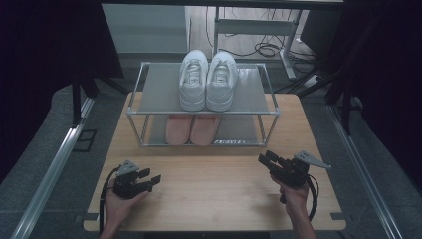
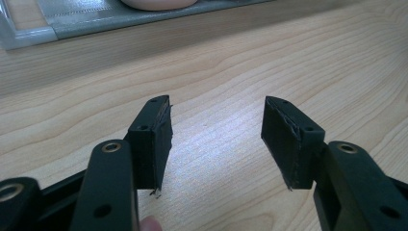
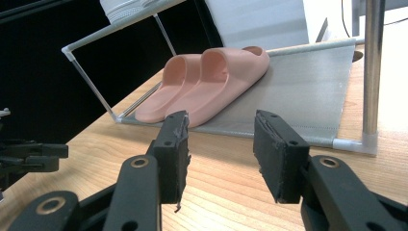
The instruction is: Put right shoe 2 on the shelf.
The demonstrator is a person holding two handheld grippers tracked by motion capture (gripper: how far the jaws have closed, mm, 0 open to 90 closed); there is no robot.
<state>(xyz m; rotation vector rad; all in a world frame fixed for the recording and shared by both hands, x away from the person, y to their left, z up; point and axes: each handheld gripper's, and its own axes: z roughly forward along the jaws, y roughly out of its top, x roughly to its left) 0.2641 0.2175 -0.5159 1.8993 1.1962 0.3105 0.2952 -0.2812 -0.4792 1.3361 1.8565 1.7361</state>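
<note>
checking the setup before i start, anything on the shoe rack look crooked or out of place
Nothing stands out. The white sneakers sit paired on the rack's top shelf, the pink slippers paired below. Both grippers, left and right, are open and empty.

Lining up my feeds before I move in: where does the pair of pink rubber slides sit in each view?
High view: pink rubber slides at centre, on the lower shelf of the metal rack.
Left gripper view: one toe at top edge.
Right gripper view: upper middle, beyond the jaws.
Shared landmark: the rack's grey lower shelf.
</note>
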